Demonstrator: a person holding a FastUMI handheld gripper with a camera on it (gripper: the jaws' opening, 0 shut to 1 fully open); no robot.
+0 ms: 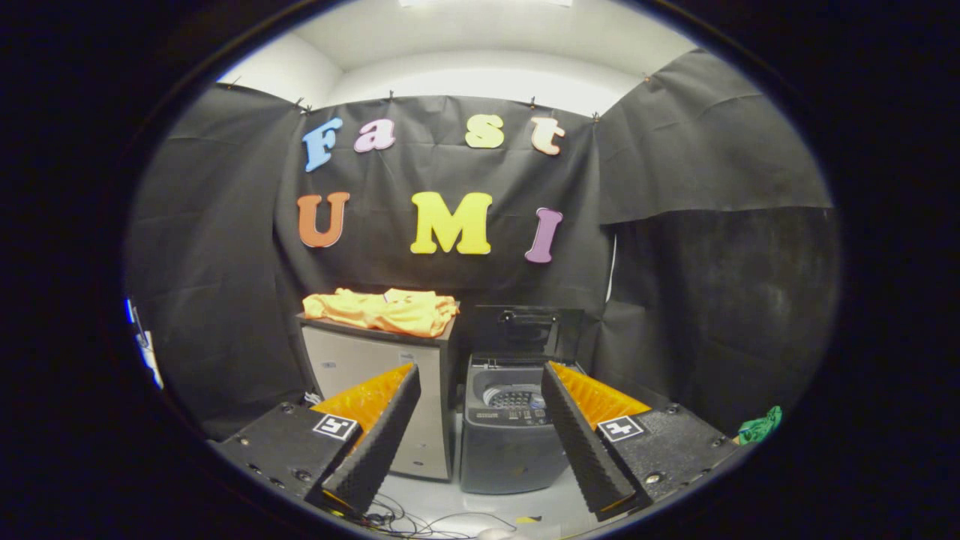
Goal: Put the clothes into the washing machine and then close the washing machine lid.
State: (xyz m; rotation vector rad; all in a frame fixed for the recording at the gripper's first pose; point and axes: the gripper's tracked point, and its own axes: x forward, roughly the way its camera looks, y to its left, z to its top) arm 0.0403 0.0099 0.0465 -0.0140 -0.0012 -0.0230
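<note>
Clothes (382,310): orange heap, crumpled, well beyond the claw and off past its left finger; lying on top of a pale cabinet.
Cabinet (367,375): serving as the counter here; tall, dark-topped, standing just beside the washing machine.
Washing machine (510,427): small, grey, beyond the claw and showing between the two fingers; drum open to view.
Lid (525,330): raised, upright behind the drum; nothing to open first.
Claw (480,435): spread wide, pinching nothing, far short of the clothes.
Step in hand: judged as the approach to the heap, nothing loaded yet.
Doing it well: best to rise above the cabinet top, come down on a thick fold near the middle of the heap, pinch deep so the whole garment lifts rather than a trailing corner.
In the way: cabinet edge and raised lid close to the carry path; worth lifting clear before swinging across to the drum.
Around: loose cables (405,521) on the floor under the claw; green cloth (759,426) off past the right finger, well apart.
</note>
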